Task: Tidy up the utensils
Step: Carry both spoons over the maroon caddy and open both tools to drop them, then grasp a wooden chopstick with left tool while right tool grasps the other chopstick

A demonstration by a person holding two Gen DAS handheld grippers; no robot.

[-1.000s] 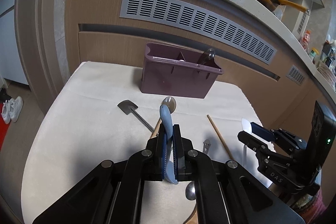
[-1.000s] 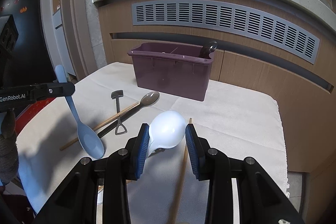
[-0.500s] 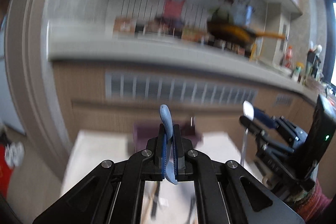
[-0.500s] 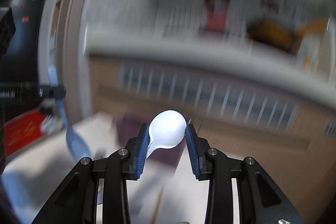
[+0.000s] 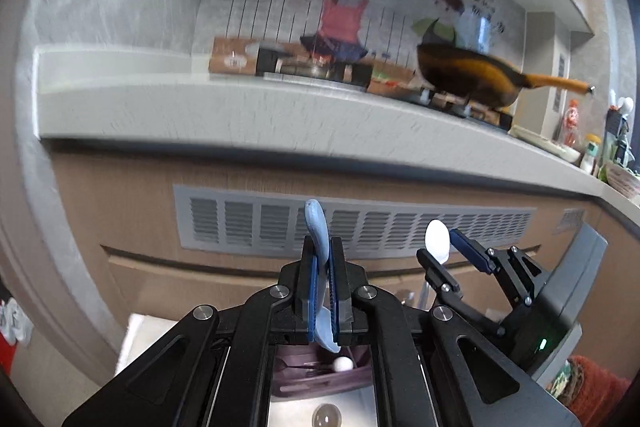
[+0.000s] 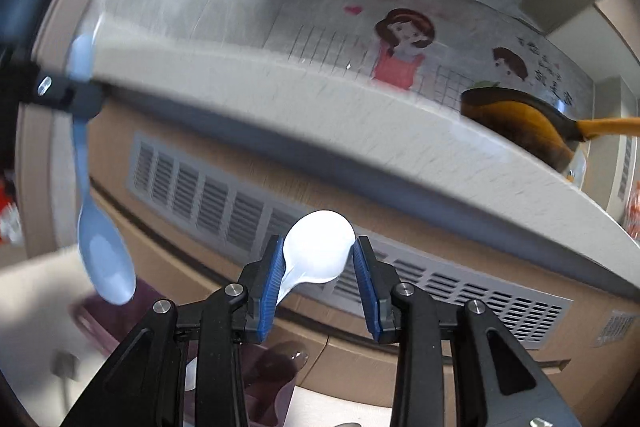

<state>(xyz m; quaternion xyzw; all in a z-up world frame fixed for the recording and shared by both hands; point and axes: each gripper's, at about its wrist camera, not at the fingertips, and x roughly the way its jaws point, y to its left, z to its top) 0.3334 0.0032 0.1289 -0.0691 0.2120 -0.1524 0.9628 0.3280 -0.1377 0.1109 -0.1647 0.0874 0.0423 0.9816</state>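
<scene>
My left gripper (image 5: 322, 247) is shut on a light blue plastic spoon (image 5: 319, 233), held handle up; in the right wrist view the spoon (image 6: 105, 259) hangs bowl down at the left. My right gripper (image 6: 319, 259) is shut on a white plastic spoon (image 6: 318, 251), handle end up; it also shows in the left wrist view (image 5: 437, 237). Both grippers are raised above the purple utensil bin (image 5: 320, 375), which sits low between my left fingers. The bin (image 6: 132, 311) is also low in the right wrist view.
A metal spoon bowl (image 5: 327, 418) lies on the white cloth in front of the bin. A wooden cabinet front with a grey vent grille (image 5: 352, 231) stands behind, under a counter (image 5: 240, 115) carrying a frying pan (image 5: 472, 79).
Both grippers have risen and tilted upward while holding their spoons. The table and loose utensils have dropped out of view; the bin now sits directly below the left fingers.
</scene>
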